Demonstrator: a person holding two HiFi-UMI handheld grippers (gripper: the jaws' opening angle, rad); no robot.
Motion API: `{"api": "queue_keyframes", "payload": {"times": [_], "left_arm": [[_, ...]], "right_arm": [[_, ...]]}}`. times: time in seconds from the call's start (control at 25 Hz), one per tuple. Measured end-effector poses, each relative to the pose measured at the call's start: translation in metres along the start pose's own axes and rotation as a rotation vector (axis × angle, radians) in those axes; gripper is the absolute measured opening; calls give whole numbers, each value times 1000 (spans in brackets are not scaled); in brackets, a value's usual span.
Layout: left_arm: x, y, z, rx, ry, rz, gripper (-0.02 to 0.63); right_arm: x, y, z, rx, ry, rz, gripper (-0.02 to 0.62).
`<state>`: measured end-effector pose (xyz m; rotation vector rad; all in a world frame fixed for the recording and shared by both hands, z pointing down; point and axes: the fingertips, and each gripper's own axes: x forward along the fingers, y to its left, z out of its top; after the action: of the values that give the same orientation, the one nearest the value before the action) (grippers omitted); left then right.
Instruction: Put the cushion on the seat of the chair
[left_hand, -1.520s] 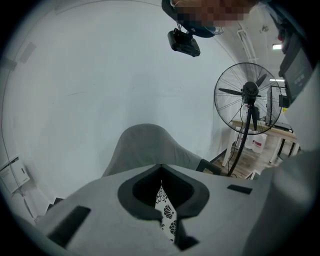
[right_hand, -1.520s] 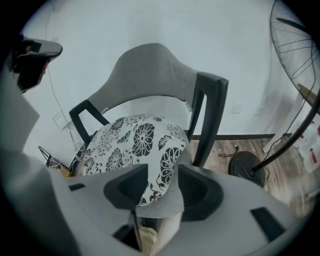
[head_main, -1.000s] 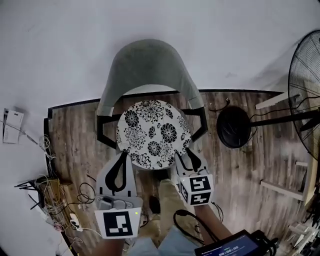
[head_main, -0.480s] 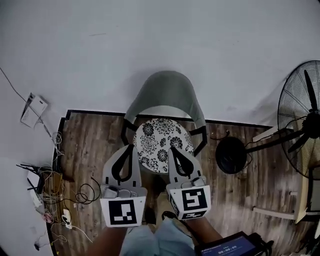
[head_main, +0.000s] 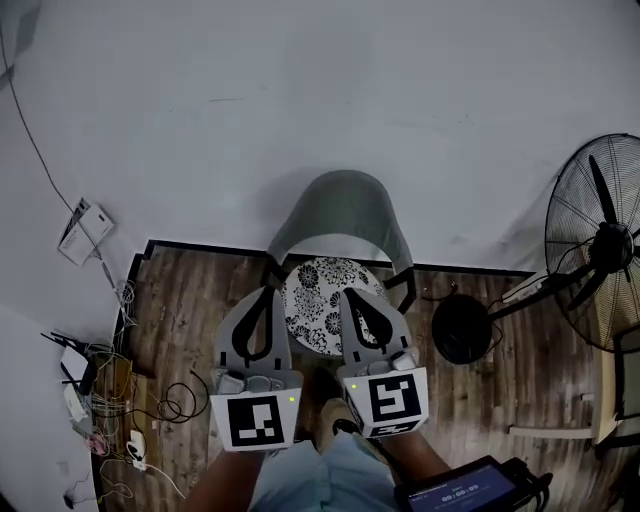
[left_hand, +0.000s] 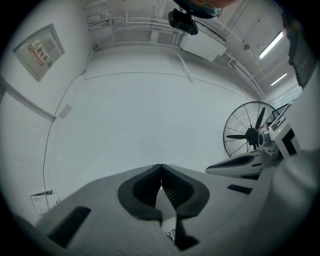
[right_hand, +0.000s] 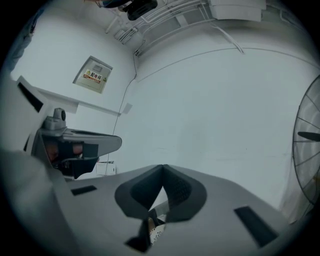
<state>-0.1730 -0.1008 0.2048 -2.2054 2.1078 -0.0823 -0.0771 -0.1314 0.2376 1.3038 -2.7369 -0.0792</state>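
White plain wall (head_main: 300, 100) fills the space ahead of both tools, and brown wood-plank floor (head_main: 180, 300) lies below them; the left hand-held gripper (head_main: 268, 293) has its jaws pressed together at the tips with nothing between them; the right hand-held gripper (head_main: 350, 295) is likewise closed and empty; both are held level, facing the wall. The round black-and-white floral cushion (head_main: 322, 300) lies on the seat of the grey curved-back chair (head_main: 345, 210), below and just ahead of the two tools, showing between them in the head view. A black standing fan (head_main: 598, 245) is well off to the right of the right tool; a tangle of cables (head_main: 100, 390) lies on the floor left of the left one. A second ago both tools were low, their tips at the cushion's near edge; they have since risen clear of it, and the cushion has stayed on the seat.
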Motion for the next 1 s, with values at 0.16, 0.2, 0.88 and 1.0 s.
{"api": "queue_keyframes", "payload": {"times": [0.16, 0.2, 0.88, 1.0], "left_arm": [[-5, 1, 10, 3, -22, -12, 9], [-6, 0, 11, 1, -26, -16, 9], [-5, -5, 20, 7, -52, -63, 9], [-5, -6, 20, 3, -51, -64, 9]], "right_arm": [[-4, 3, 12, -4, -19, -14, 5], [-5, 4, 14, -6, -20, -15, 3], [-10, 8, 27, -13, -38, -46, 3], [-10, 7, 27, -15, -38, -47, 3]]}}
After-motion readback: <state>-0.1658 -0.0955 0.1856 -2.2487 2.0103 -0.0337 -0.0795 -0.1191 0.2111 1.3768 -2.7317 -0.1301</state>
